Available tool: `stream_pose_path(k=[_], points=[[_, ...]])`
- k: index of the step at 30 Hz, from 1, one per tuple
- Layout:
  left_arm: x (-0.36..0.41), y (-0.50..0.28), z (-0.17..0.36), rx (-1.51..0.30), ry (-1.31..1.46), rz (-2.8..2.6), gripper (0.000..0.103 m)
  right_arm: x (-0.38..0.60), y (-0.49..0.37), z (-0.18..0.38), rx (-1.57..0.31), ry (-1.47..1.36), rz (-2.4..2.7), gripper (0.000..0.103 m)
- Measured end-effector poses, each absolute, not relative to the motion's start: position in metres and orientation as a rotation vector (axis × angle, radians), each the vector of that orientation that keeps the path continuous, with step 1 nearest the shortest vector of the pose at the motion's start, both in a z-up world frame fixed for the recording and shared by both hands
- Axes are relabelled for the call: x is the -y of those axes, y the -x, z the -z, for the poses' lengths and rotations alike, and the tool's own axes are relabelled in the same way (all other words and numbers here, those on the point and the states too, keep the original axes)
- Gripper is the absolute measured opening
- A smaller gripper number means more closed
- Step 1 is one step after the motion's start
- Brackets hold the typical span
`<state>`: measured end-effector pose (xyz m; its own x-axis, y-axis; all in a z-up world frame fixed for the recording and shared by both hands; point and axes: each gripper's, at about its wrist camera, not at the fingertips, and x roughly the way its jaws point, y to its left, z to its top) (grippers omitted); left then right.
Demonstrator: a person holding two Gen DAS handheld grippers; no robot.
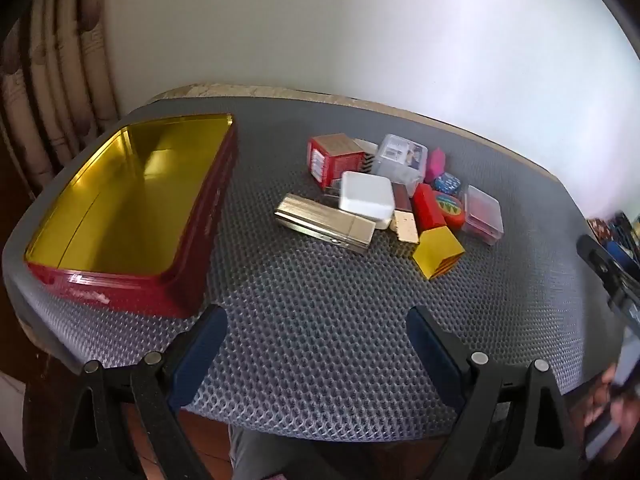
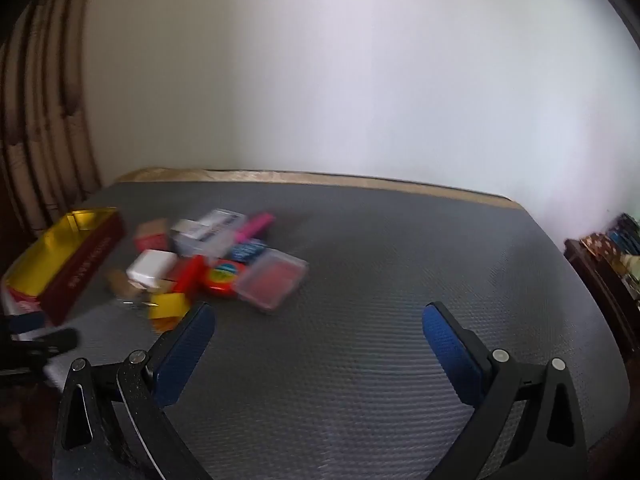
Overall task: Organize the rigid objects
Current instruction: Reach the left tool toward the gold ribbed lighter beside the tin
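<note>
Jaws of the left gripper (image 1: 316, 316) stand wide and empty; ahead-left lies the open red tin (image 1: 132, 216), ahead-right a pile of small boxes (image 1: 384, 196).

From the right gripper (image 2: 318, 316), equally wide and empty, the blurred pile (image 2: 216, 256) sits ahead-left on the grey mat (image 2: 400, 260).
</note>
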<state>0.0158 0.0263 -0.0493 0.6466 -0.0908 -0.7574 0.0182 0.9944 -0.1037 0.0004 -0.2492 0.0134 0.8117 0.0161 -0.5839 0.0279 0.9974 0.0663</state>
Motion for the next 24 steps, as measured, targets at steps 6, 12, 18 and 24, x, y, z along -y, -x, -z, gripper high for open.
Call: stream_pose_path(k=[6, 12, 18, 24], points=[[-0.019, -0.036, 0.041, -0.895, 0.039, 0.179, 0.093, 0.284, -0.026, 0.018, -0.700, -0.121, 0.056, 0.103], [-0.020, -0.077, 0.040, -0.984, 0.058, 0.267, 0.093, 0.295, -0.033, 0.026, -0.720, -0.152, 0.041, 0.103], [-0.043, -0.102, 0.053, -1.096, 0.340, 0.213, 0.093, 0.297, -0.040, 0.027, -0.745, -0.173, 0.006, 0.103], [-0.064, -0.115, 0.066, -1.147, 0.583, 0.040, 0.093, 0.294, -0.043, 0.028, -0.752, -0.181, -0.019, 0.103]])
